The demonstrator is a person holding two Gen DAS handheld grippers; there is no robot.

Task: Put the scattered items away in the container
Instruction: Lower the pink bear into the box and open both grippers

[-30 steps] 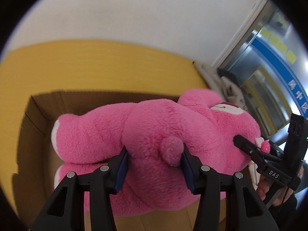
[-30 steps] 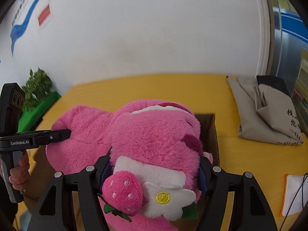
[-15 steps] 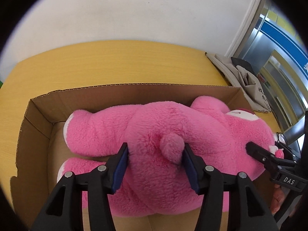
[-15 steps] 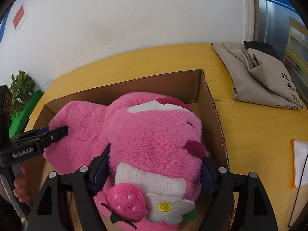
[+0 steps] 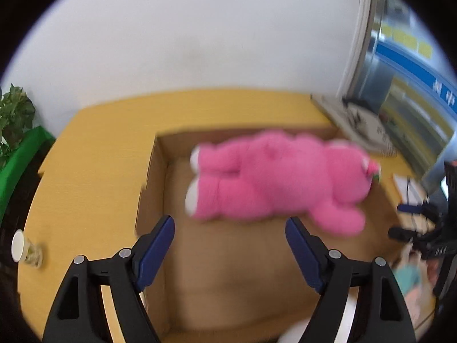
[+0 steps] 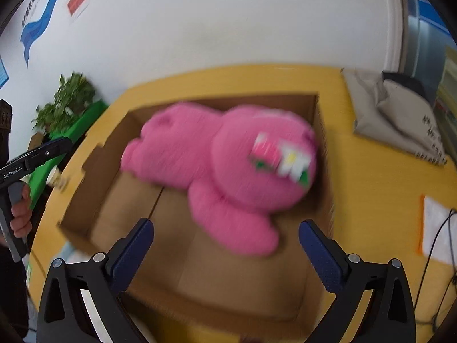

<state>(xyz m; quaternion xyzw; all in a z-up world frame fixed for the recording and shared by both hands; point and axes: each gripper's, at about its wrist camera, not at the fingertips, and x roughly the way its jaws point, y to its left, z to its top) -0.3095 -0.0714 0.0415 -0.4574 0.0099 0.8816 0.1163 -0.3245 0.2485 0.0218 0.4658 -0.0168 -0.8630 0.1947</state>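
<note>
A big pink plush bear [image 5: 274, 177] lies on its side inside the open cardboard box [image 5: 155, 177], its strawberry and flower trim toward the right wall. My left gripper [image 5: 230, 223] hangs above the box's near part, short of the bear, its jaws opening with nothing between them. In the right wrist view the bear [image 6: 217, 157] fills the far half of the box [image 6: 322, 131]. The right gripper [image 6: 226, 225] is back from the bear, its jaws also opening wide and empty. Both views are blurred by motion.
The box sits on a yellow table [image 5: 100, 143]. A paper cup [image 5: 24, 250] stands at the left edge, near a green plant [image 5: 14, 114]. A grey cloth bag [image 6: 397, 114] lies at the far right, with a white sheet [image 6: 437, 228] and a cable [image 6: 440, 243] nearer.
Both grippers have let go of the bear, opened and drawn back from it. The bear has gone from being held above the box to lying inside it.
</note>
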